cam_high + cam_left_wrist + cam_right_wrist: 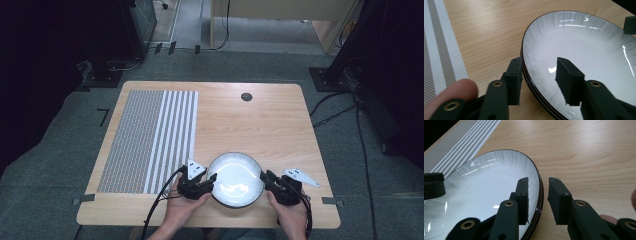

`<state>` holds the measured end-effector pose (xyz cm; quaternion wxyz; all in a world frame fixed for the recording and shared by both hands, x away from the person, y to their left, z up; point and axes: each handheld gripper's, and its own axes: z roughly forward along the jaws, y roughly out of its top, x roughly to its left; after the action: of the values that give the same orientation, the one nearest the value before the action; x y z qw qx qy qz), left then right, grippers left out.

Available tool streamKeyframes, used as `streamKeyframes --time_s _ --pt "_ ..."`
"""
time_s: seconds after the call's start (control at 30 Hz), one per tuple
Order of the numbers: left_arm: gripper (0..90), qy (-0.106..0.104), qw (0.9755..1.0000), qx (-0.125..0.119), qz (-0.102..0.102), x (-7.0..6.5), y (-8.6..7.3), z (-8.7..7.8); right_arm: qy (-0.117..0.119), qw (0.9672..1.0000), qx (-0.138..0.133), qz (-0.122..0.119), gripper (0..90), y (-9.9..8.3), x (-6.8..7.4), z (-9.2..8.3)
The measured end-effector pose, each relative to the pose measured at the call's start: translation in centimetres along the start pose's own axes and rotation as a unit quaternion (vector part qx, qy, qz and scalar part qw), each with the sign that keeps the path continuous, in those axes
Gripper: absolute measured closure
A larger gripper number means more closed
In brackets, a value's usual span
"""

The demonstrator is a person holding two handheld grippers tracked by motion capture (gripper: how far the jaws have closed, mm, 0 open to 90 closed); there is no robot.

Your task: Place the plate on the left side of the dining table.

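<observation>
So the plate (235,179) is sitting near the front edge of the wooden table (260,120), white inside with a dark rim, and from the stacked edges in the gripper views it could be more than one. The left claw (539,81) is straddling the rim on its side, one jaw inside the dish and one outside, with a clear gap to the inner jaw, so it's not pinching yet. The right claw (538,200) is doing the same on the opposite rim, jaws close around the edge, but I can't tell if they're actually pressing. A striped mat (150,140) is lying to the left. No writing or labels readable anywhere.
</observation>
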<state>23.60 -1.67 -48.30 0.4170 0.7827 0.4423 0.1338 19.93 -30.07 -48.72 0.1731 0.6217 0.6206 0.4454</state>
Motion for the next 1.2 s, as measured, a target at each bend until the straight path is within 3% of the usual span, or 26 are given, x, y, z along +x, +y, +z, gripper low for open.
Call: streamKeyframes --time_s 0.07,0.27,0.33,0.83,1.03,1.13,1.2 --pt "68.6 0.005 1.0000 0.001 -0.001 0.17 -0.06 0.07 0.005 0.9999 0.007 0.011 76.3 -0.06 -0.11 0.15" --pt "77.0 0.003 1.0000 0.004 -0.004 0.73 -0.10 0.11 0.008 0.9994 0.018 0.028 80.0 -0.05 -0.35 0.45" --pt "77.4 0.001 1.0000 0.004 -0.005 0.80 -0.09 0.12 0.012 0.9989 0.025 0.039 81.3 -0.10 -0.44 0.69" --pt "78.4 0.002 1.0000 0.001 -0.001 0.78 -0.15 0.22 0.008 0.9984 0.024 0.050 83.9 0.02 -0.51 0.80" --pt "78.1 0.004 1.0000 0.001 0.002 0.67 -0.16 0.28 -0.016 0.9986 0.016 0.047 86.2 0.08 0.12 0.76" --pt "78.1 -0.001 1.0000 0.001 0.000 0.80 -0.14 0.24 -0.006 0.9963 0.012 0.085 89.1 0.32 -0.25 0.77" --pt "78.1 -0.002 1.0000 0.001 0.000 0.81 -0.14 0.24 -0.005 0.9963 0.010 0.085 89.1 0.29 -0.29 0.81"
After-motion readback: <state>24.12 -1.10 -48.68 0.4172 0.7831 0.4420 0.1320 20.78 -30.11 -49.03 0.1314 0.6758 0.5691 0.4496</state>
